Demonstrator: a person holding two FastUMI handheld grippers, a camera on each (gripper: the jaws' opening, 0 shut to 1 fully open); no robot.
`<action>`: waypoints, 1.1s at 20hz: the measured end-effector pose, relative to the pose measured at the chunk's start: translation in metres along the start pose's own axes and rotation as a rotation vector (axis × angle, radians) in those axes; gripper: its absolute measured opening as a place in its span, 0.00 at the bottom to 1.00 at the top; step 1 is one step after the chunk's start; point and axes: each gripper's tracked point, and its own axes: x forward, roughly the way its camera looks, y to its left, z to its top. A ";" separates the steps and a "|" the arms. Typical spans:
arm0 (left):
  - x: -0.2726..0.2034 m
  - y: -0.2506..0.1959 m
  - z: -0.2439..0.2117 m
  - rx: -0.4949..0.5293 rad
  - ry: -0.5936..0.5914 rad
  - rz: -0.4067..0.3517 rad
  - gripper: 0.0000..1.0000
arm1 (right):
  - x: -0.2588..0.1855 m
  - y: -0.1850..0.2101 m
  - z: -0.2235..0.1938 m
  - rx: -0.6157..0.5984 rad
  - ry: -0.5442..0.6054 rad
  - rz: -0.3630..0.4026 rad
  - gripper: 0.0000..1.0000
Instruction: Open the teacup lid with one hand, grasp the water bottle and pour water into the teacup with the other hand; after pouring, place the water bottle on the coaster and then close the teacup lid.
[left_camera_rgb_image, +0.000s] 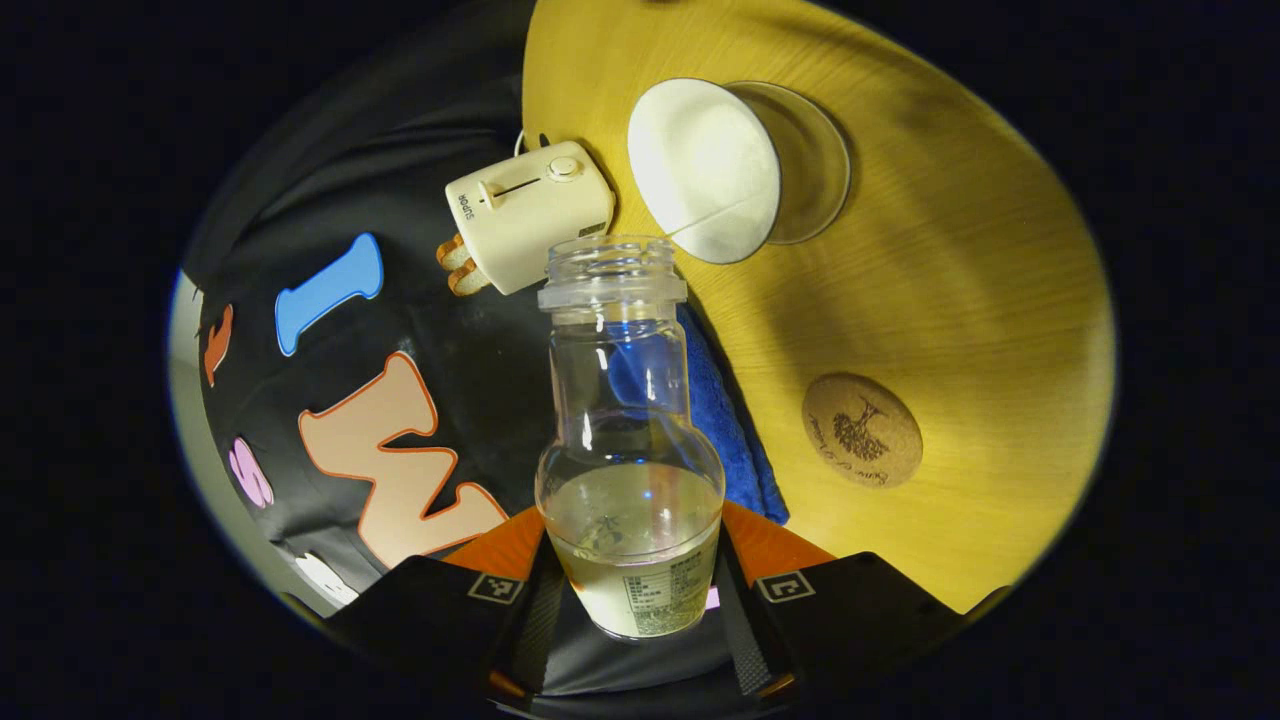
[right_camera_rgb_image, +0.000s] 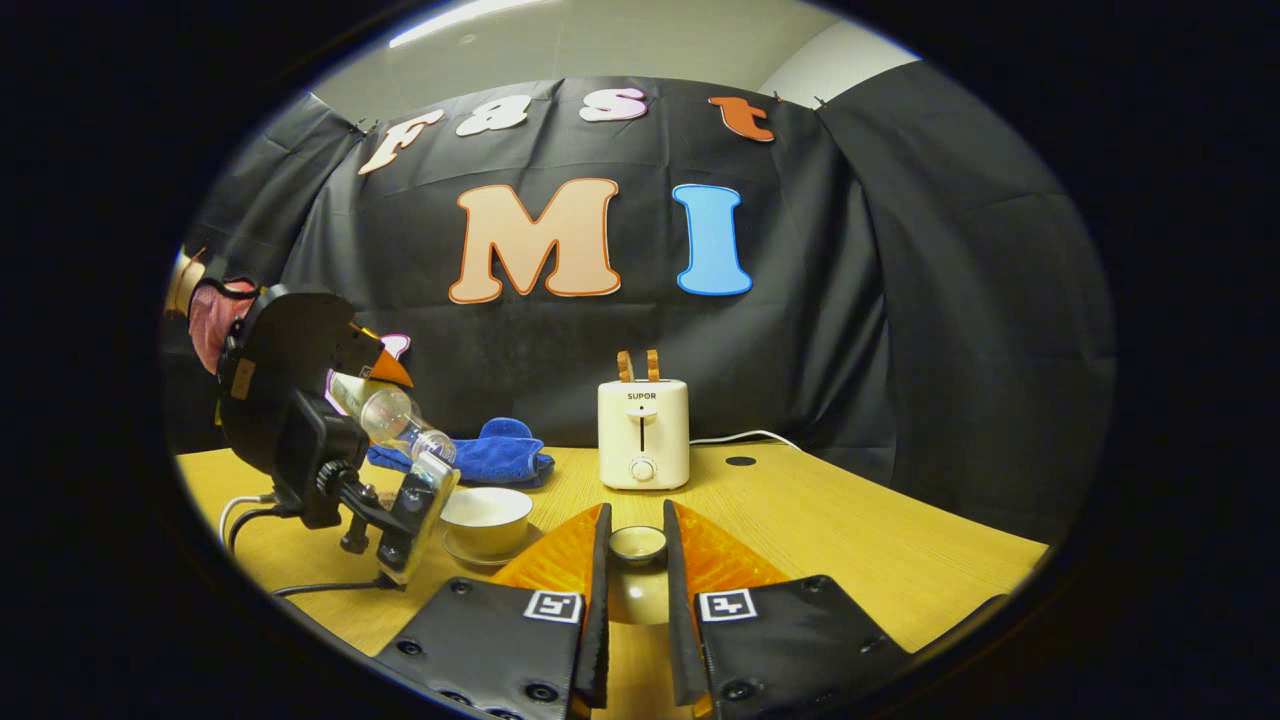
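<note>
1. The bottle (left_camera_rgb_image: 630, 440) is pinched between the two fingers of the left claw (left_camera_rgb_image: 632, 590). It is uncapped and tilted, with its open mouth toward the cup (left_camera_rgb_image: 705, 170). Clear water fills only its lower part, and its base is cut off behind the fingers.
2. In the right gripper view the bottle (right_camera_rgb_image: 395, 418) hangs slanted, mouth down, above and just left of the cup (right_camera_rgb_image: 487, 518). Whether water is leaving the mouth is too small to tell.
3. The cup is white, open, and sits on a clear glass saucer (left_camera_rgb_image: 810, 160) on the tabletop (left_camera_rgb_image: 950, 300). From the left gripper view its inside looks plain white; any water level is hard to make out.
4. The lid (right_camera_rgb_image: 638, 545) is held off the cup between the fingers of the right claw (right_camera_rgb_image: 637, 560), which press on its two sides. Only its knob end and part of its body show; the rest is hidden by the fingers.
5. The coaster (left_camera_rgb_image: 862, 430), a round cork disc, lies bare on the tabletop, well apart from the cup.
6. A blue cloth (left_camera_rgb_image: 725, 420) lies behind the bottle, partly seen through the glass.
7. A cream toaster (right_camera_rgb_image: 643, 432) with two slices in it stands by the wall; its cord runs off to the right.
8. A hand (right_camera_rgb_image: 205, 320) holding the left claw (right_camera_rgb_image: 380, 375) is cut off at the edge of the right gripper view.
</note>
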 end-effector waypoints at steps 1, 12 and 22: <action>0.002 -0.005 0.002 -0.045 -0.012 -0.003 0.69 | 0.000 0.000 0.000 0.000 0.000 0.000 0.28; -0.003 -0.026 -0.019 -1.223 -0.192 0.001 0.68 | 0.000 0.000 0.000 0.000 0.000 0.001 0.28; 0.010 -0.034 -0.017 -1.772 -0.349 -0.034 0.67 | 0.000 0.001 -0.001 0.000 0.001 0.001 0.28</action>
